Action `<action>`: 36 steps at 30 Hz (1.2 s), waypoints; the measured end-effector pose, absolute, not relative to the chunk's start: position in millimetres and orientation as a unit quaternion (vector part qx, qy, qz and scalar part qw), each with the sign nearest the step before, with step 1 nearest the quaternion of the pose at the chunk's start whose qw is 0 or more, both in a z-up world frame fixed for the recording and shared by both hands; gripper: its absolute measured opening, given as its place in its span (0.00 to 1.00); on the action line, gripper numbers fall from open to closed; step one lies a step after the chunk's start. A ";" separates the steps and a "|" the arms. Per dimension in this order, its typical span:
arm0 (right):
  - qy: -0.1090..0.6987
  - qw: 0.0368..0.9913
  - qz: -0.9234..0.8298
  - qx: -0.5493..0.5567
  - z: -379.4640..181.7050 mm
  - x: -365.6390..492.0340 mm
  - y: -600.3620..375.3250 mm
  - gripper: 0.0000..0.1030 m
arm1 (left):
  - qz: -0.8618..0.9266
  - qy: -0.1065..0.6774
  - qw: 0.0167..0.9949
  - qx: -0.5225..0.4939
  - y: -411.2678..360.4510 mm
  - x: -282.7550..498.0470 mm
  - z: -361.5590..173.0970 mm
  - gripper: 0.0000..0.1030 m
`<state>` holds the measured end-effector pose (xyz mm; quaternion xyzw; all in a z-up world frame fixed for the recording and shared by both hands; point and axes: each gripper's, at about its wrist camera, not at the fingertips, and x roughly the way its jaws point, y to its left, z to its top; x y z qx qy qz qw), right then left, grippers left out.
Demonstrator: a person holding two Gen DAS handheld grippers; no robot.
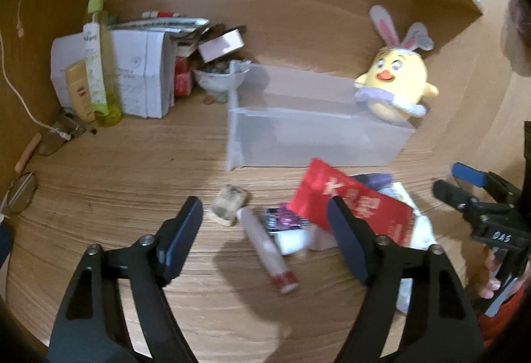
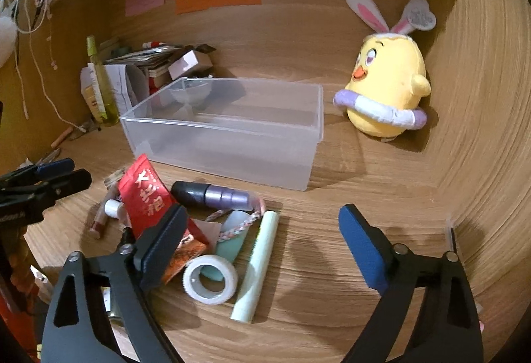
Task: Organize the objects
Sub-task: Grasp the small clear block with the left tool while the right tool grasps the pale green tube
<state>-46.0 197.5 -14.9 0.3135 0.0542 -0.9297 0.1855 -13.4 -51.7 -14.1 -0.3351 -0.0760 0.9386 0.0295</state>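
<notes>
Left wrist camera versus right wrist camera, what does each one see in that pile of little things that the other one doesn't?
Only the left wrist view shows the cork-like stopper and the glasses at the desk's edge. Only the right wrist view shows the white tape roll, the pale green stick and the braided bracelet. Both show the red packet, the clear plastic bin and the yellow chick plush.

The right tool (image 1: pixel 464 193) bears white letters "DAS" beside the red packet (image 2: pixel 146 197), whose gold Chinese characters are unreadable.
</notes>
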 end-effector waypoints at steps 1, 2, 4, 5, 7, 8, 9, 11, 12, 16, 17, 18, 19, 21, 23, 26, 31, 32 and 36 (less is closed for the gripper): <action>0.052 0.185 -0.929 0.317 -15.9 -47.7 199.3 0.85 | 0.936 -0.075 0.027 -0.343 -55.0 -16.8 -16.1 0.68; 0.052 0.182 -0.928 0.321 -17.7 -49.8 200.9 0.84 | 0.932 -0.076 0.025 -0.352 -58.9 -22.0 -18.0 0.67; 0.051 0.177 -0.925 0.331 -21.6 -54.2 203.3 0.83 | 0.926 -0.077 0.022 -0.369 -65.7 -30.2 -21.9 0.61; 0.050 0.176 -0.925 0.334 -23.5 -55.2 204.5 0.83 | 0.923 -0.077 0.023 -0.376 -68.7 -33.8 -23.9 0.59; 0.048 0.174 -0.922 0.342 -27.6 -57.4 206.7 0.82 | 0.917 -0.077 0.024 -0.391 -74.2 -41.6 -27.8 0.54; 0.050 0.171 -0.921 0.346 -30.1 -58.3 207.4 0.80 | 0.914 -0.077 0.023 -0.397 -76.1 -45.2 -29.5 0.53; 0.051 0.169 -0.920 0.349 -32.3 -59.1 207.7 0.78 | 0.912 -0.076 0.022 -0.403 -78.0 -49.3 -31.0 0.51; 0.053 0.167 -0.917 0.358 -37.1 -61.5 208.4 0.75 | 0.908 -0.071 0.020 -0.413 -80.0 -56.6 -33.4 0.51; 0.054 0.166 -0.916 0.362 -39.2 -62.7 208.8 0.74 | 0.906 -0.066 0.017 -0.417 -80.3 -60.1 -34.8 0.51; 0.060 0.164 -0.911 0.373 -46.2 -65.8 207.7 0.69 | 0.897 -0.046 0.018 -0.439 -77.1 -71.0 -40.4 0.50; 0.061 0.163 -0.909 0.378 -48.3 -67.7 207.6 0.68 | 0.896 -0.040 0.017 -0.442 -76.0 -73.1 -41.8 0.50; 0.058 0.164 -0.906 0.385 -50.1 -69.9 207.4 0.64 | 0.895 -0.034 0.015 -0.445 -75.1 -75.5 -43.1 0.50; 0.054 0.167 -0.903 0.392 -52.0 -72.5 207.5 0.60 | 0.893 -0.032 0.014 -0.448 -74.9 -77.8 -44.4 0.50; 0.049 0.171 -0.896 0.408 -54.5 -76.5 208.1 0.55 | 0.889 -0.034 0.018 -0.457 -75.9 -82.2 -47.5 0.50; 0.048 0.173 -0.891 0.416 -56.1 -78.4 208.2 0.54 | 0.885 -0.037 0.020 -0.464 -76.8 -84.1 -49.5 0.45; 0.054 0.172 -0.889 0.421 -57.5 -78.9 207.0 0.52 | 0.885 -0.035 0.024 -0.465 -78.2 -84.7 -50.2 0.39; 0.051 0.169 -0.888 0.425 -62.2 -80.4 210.6 0.42 | 0.883 -0.041 0.024 -0.467 -87.7 -83.3 -50.5 0.30; 0.052 0.166 -0.888 0.425 -62.6 -80.0 211.4 0.41 | 0.883 -0.045 0.022 -0.467 -90.2 -82.5 -50.5 0.30; 0.059 0.161 -0.890 0.422 -63.6 -77.7 212.4 0.38 | 0.885 -0.043 0.014 -0.463 -95.8 -76.6 -51.8 0.30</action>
